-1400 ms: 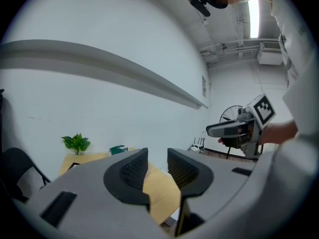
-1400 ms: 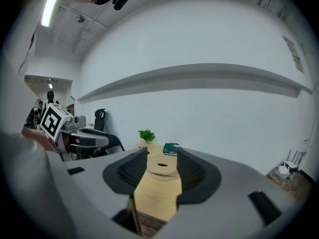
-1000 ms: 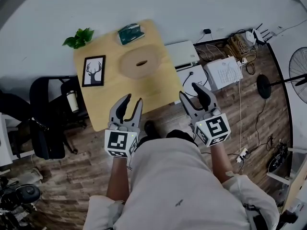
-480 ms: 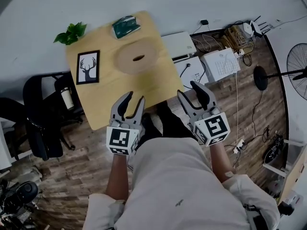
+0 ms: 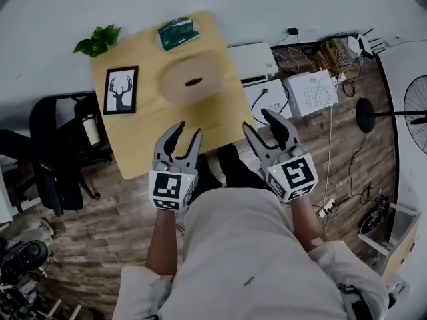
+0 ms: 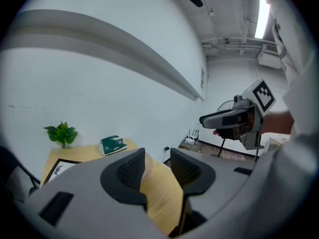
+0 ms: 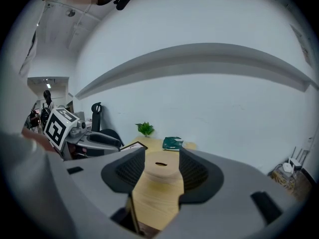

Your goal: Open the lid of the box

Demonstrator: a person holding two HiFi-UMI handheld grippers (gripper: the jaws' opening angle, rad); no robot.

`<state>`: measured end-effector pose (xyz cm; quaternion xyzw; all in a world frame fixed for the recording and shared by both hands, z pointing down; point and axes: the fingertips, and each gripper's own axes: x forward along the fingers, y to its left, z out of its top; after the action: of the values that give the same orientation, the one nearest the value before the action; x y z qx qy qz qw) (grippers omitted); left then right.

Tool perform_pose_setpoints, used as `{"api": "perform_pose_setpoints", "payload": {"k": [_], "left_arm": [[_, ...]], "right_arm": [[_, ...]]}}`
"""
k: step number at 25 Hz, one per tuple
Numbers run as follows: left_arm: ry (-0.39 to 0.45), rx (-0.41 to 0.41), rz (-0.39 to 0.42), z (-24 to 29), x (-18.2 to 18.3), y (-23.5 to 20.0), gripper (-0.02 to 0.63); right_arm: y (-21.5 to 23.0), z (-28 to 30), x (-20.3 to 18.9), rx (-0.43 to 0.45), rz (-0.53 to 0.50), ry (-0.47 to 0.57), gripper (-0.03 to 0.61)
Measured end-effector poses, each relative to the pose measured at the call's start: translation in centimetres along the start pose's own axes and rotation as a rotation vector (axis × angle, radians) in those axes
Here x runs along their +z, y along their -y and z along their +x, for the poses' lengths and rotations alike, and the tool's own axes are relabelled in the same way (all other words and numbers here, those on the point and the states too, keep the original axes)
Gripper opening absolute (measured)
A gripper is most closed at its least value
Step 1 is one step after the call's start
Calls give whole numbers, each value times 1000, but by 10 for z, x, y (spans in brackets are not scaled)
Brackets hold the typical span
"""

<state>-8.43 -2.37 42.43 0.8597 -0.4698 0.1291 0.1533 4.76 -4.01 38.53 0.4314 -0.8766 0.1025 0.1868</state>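
A round, light wooden box (image 5: 193, 80) with a slotted lid stands in the middle of the wooden table (image 5: 140, 135). In the right gripper view the box (image 7: 162, 166) shows far off between the jaws. My left gripper (image 5: 187, 133) hovers over the table's near edge, well short of the box. Its jaws are opening and nothing is between them (image 6: 157, 163). My right gripper (image 5: 257, 122) hangs open and empty just off the table's near right corner, also short of the box (image 7: 162, 172).
On the table are a framed deer picture (image 5: 121, 89), a green packet (image 5: 177, 32) and a small plant (image 5: 99, 40). A black chair (image 5: 57, 172) stands to the left. White boxes (image 5: 310, 97), cables and a fan (image 5: 417, 99) lie on the floor to the right.
The table has drifted slightly left in the head view. Both grippers stay near the table's front edge, and the left jaws stand a little wider apart.
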Motion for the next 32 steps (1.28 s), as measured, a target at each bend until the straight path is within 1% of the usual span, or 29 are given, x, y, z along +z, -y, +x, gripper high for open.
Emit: {"api": "perform_pose_setpoints", "payload": {"k": [8,15,20,22,26,32], "left_arm": [[-40,36,-5,50,4,1,143],[-83,88,-25,90,0,-1,146],[-136,134,-8,115,-8,-4,155],[-159,153,3,126,-13,-8,158],[-212,187,56,146,-24,-11,161],[-296,211,122,172,-47,-18,172]], "right_arm": [[38,31,0,70,5,-18,198],[61,65,-5,175,12,-37,199],[73,85,-14,248,25,-65,198],[75,96,-19,283,26,-75,198],[77,112,-31,347,26,-99,199],[85,129,-40,393,27,-117,198]]}}
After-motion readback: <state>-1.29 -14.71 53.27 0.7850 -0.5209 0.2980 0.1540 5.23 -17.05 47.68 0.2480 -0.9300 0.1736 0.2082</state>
